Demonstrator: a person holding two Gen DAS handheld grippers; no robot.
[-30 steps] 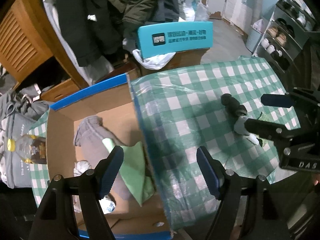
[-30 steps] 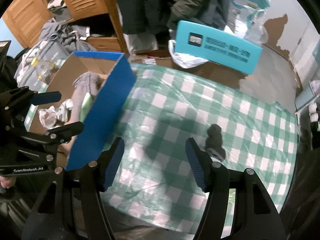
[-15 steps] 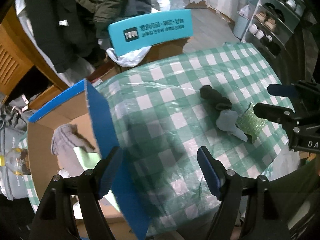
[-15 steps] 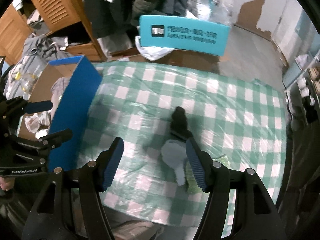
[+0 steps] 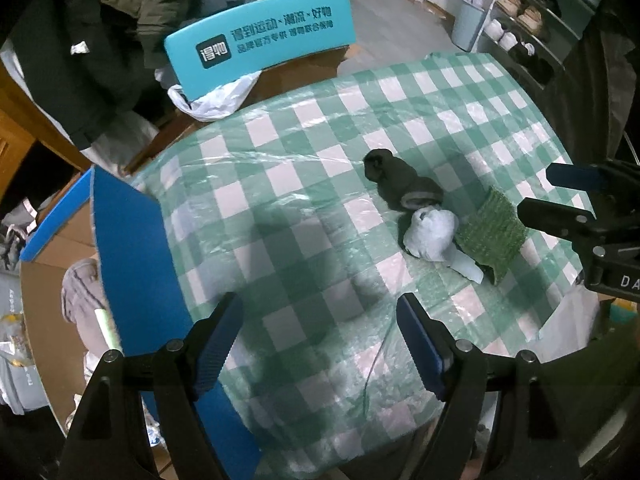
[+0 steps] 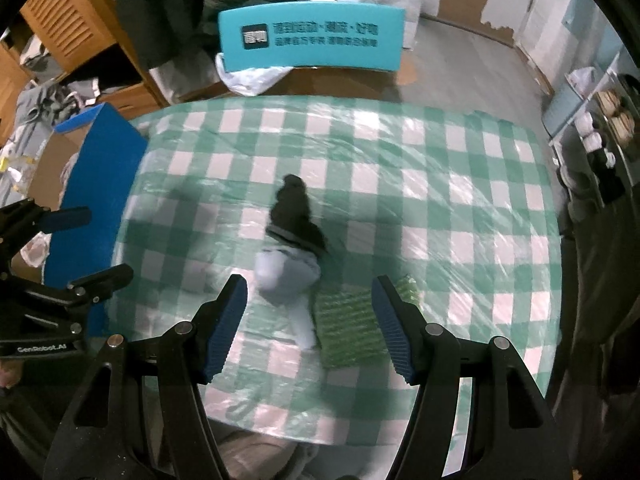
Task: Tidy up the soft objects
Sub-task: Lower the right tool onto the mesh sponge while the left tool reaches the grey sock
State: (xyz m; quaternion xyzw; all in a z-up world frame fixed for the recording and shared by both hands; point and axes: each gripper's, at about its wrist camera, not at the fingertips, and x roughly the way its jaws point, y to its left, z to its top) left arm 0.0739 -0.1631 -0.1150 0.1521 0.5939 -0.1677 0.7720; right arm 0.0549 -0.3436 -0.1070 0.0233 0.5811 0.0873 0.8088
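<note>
Three soft items lie together on the green-checked table (image 5: 304, 184): a dark rolled sock (image 5: 400, 188) (image 6: 294, 210), a pale blue rolled sock (image 5: 430, 234) (image 6: 284, 274) and a green cloth (image 5: 492, 234) (image 6: 350, 320). My left gripper (image 5: 320, 344) is open and empty over the table's near left part, beside the cardboard box (image 5: 132, 264) with blue flaps, which holds a grey garment (image 5: 80, 292). My right gripper (image 6: 310, 328) is open and empty, just above the pale sock and green cloth; it also shows in the left wrist view (image 5: 560, 196).
A teal chair back (image 5: 260, 44) (image 6: 312, 40) with a white plastic bag stands beyond the table's far edge. Dark jackets (image 5: 120, 20) hang at the back left by wooden furniture. A shoe rack (image 5: 532, 20) stands at the right.
Both grippers have swung right, away from the box and toward the socks. The pale sock and green cloth have come into the right wrist view, between the right gripper's fingers.
</note>
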